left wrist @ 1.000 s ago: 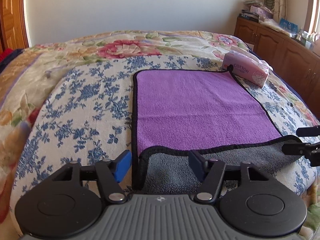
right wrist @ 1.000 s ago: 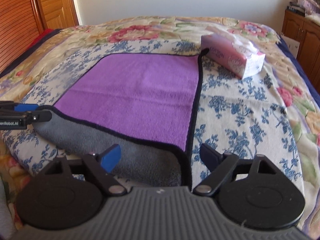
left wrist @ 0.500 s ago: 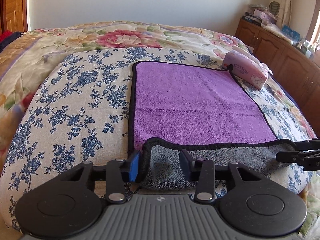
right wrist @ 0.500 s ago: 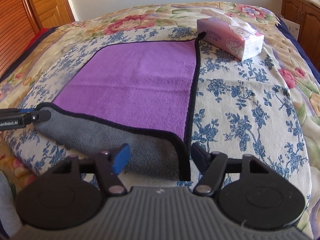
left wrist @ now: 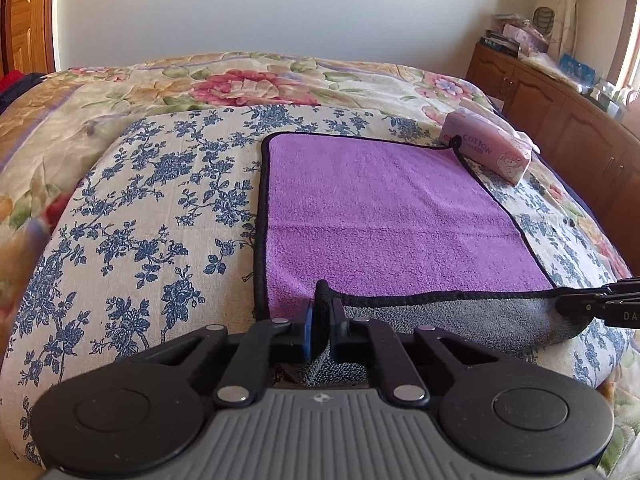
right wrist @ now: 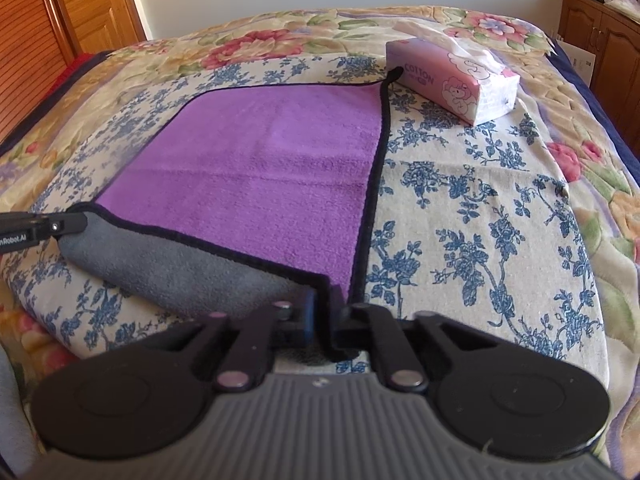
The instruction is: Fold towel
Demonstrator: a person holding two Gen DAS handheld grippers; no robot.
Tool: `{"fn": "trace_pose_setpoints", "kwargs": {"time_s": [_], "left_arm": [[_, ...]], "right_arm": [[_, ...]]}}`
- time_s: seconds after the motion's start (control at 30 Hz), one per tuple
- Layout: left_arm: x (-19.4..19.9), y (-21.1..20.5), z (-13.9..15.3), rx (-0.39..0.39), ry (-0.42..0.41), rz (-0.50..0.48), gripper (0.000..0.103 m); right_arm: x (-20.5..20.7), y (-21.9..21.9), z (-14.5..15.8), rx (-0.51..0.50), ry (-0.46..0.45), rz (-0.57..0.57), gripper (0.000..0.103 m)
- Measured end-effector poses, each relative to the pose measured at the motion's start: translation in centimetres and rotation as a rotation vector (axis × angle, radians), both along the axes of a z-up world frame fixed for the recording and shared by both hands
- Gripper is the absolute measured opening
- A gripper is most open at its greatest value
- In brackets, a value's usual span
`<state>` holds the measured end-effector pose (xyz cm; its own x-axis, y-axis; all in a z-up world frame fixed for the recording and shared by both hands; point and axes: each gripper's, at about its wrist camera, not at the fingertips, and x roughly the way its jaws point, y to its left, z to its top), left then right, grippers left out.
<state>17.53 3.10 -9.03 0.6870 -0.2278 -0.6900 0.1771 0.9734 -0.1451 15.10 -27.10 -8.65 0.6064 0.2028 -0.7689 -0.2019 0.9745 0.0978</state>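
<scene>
The towel (left wrist: 384, 216) lies on the bed (left wrist: 152, 208). A tissue pack (left wrist: 490, 150) sits at its far right corner. A cabinet (left wrist: 560, 112) stands right of the bed.

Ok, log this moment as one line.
stage: near-edge grasp | left gripper: shut on towel corner | right gripper: shut on towel corner | fold: barely started

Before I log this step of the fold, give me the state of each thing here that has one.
towel: flat on the bed, purple side up, near edge rolled over showing grey
left gripper: shut on the towel's near left corner
right gripper: shut on the towel's near right corner
tissue pack: open, tissue sticking out, at the towel's far right corner
</scene>
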Motion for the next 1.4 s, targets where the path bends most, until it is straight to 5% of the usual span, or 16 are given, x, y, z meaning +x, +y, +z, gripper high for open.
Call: {"fn": "trace_pose_setpoints", "kwargs": {"time_s": [1.4], "left_arm": [[-0.4, -0.1, 4.0, -0.065, -0.176, 0.025, 0.006]], "right_arm": [[1.7, -0.8, 3.3, 0.052, -0.220, 0.015, 0.004]]}}
